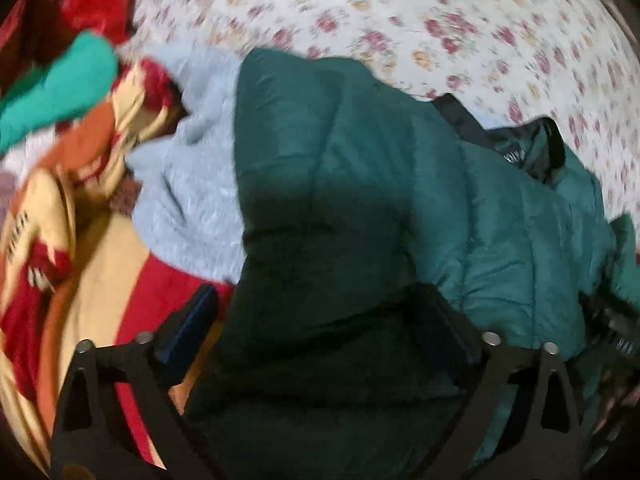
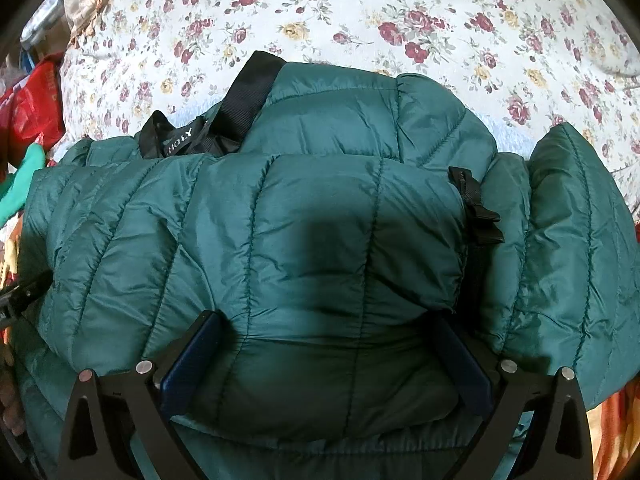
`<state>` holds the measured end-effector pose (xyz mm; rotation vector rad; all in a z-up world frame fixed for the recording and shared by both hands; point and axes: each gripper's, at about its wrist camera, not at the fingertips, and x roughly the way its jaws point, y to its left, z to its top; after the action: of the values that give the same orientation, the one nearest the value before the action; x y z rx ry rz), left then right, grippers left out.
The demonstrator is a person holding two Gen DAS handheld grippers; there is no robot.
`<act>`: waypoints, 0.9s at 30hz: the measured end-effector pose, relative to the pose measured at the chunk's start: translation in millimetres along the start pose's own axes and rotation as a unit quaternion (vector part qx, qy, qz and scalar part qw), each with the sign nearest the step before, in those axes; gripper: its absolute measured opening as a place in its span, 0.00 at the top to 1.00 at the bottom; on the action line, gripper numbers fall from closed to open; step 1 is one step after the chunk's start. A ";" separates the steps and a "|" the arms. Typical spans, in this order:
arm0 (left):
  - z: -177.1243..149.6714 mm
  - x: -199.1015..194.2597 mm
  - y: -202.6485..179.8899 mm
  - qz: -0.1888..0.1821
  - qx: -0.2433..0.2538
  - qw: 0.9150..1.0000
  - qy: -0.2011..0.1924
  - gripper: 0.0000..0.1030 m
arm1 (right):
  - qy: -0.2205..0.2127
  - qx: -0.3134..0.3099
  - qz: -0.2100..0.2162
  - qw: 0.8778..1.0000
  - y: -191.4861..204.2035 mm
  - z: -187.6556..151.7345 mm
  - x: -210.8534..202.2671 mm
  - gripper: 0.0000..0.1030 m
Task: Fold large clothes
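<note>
A green puffer jacket [image 2: 304,216] is lying folded on a flowered bedsheet [image 2: 360,12]. Both the left gripper [image 1: 320,320] and right gripper [image 2: 324,344] are hovering over it, jaws wide open, gripping nothing.

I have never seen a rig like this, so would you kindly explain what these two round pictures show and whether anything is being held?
Each picture comes from a fisheye camera on a hand-held two-finger gripper, looking forward along its fingers. The left gripper and the right gripper both stand open over a green puffer jacket; padding bulges between their fingers, but neither clamps it. The jacket lies bunched on a flowered bedsheet. The left view also shows a grey fleece, a red and cream blanket and a turquoise garment beside it. That view is blurred.
</note>
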<state>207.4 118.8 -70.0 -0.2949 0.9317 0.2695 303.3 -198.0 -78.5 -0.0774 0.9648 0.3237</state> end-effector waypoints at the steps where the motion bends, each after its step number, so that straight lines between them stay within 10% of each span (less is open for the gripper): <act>1: 0.8 2.9 4.8 -0.013 -0.017 1.000 0.009 0.01 | 0.000 0.000 0.000 1.000 0.2 0.4 0.1 0.00; 27: -4.0 -7.4 -7.0 0.019 0.011 1.000 -0.022 0.01 | -0.004 -0.001 -0.002 1.000 -0.2 3.1 -1.3 0.00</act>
<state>202.7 110.1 -65.3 -0.2513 0.8958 0.2991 305.1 -197.9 -75.7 -0.0801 0.9570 0.3217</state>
